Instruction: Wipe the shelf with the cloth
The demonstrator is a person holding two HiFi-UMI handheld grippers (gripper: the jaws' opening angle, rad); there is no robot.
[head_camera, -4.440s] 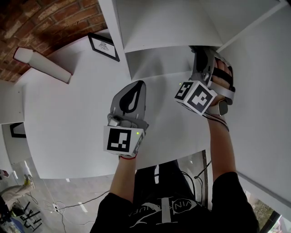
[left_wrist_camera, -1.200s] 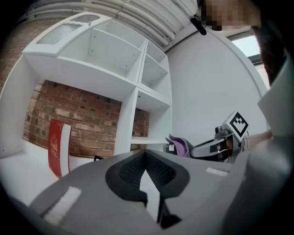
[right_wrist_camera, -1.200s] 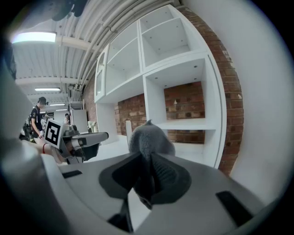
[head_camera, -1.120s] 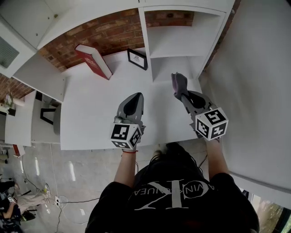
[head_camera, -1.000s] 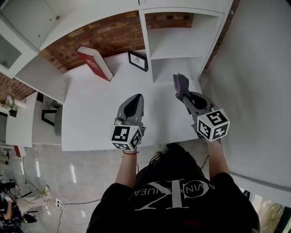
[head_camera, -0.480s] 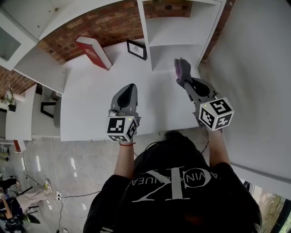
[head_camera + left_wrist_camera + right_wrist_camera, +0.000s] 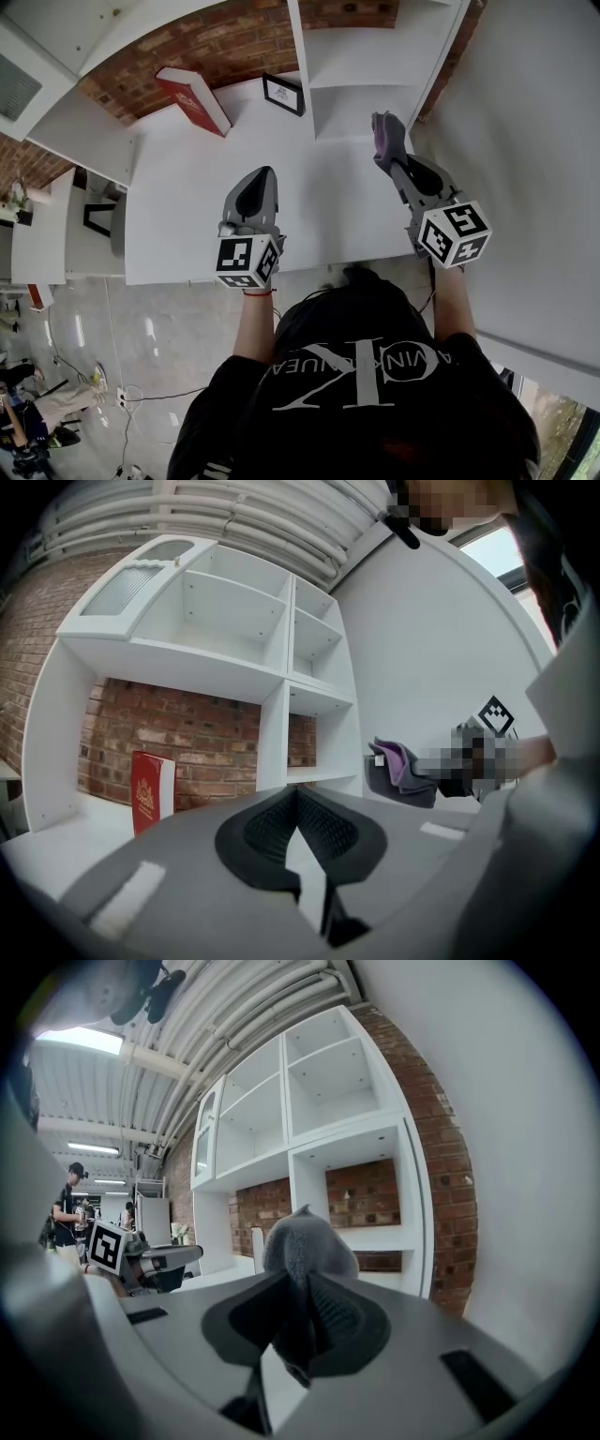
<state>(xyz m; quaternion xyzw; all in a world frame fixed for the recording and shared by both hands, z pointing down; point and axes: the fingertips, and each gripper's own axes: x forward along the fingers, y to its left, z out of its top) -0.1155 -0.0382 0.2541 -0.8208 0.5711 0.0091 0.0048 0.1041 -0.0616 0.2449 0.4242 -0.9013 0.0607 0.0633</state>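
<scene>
It looks like a big work room: a brick wall (image 7: 234,42), white shelves (image 7: 234,611), pipes (image 7: 216,1063) under the ceiling (image 7: 103,1021), cables (image 7: 155,397) on the floor (image 7: 84,337).

Brick wall (image 7: 225,42), glossy floor (image 7: 169,347), prob. ceiling pipes (image 7: 262,522)

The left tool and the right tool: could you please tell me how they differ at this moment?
The right tool is clamped on the grey-and-purple cloth, while the left tool has its jaws together on nothing. In the head view the right tool reaches nearer the shelf unit; the left tool sits further back over the white top. Both are grey and bear a marker cube.
</scene>
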